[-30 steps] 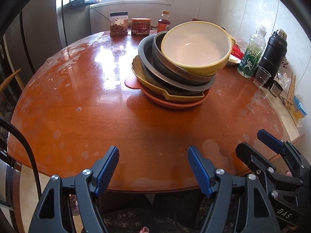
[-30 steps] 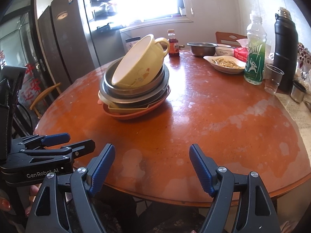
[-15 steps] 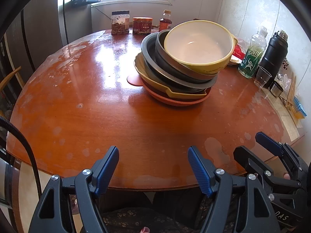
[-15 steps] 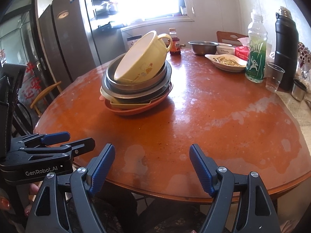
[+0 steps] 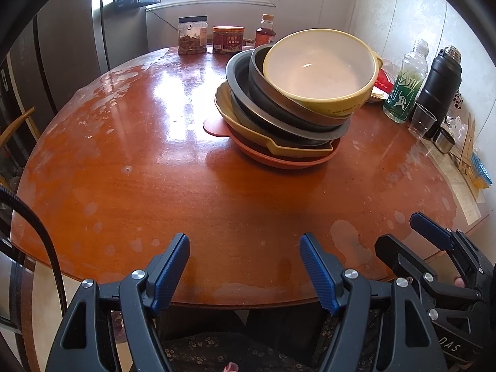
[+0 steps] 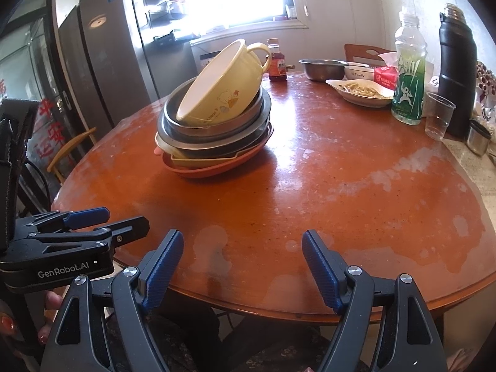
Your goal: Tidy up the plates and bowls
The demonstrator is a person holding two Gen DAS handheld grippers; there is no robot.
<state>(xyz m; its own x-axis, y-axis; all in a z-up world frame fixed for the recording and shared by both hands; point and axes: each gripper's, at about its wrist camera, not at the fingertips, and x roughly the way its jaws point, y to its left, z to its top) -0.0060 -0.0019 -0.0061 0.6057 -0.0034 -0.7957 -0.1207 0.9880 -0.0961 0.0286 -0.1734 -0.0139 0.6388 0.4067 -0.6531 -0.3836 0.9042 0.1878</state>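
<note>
Yellow bowl tops a leaning stack

Yellow handled ceramic bowl (image 5: 322,71) sits tilted atop grey metal pans (image 5: 279,114) and an orange plate (image 5: 279,159), mid round wooden bench (image 5: 155,170). Nearer than the stack, left gripper (image 5: 245,266) and right gripper (image 6: 241,263) hover over the bench's edge, jaws apart, empty.

In the right wrist view, the tilted stack of yellow ceramic bowl, grey metal bowls and orange plate (image 6: 214,124) now sits slightly nearer 12 o'clock, as does the near edge of the round brown wooden table (image 6: 310,201). In the left wrist view, the stack (image 5: 294,117) has shifted slightly toward 1 o'clock.
</note>
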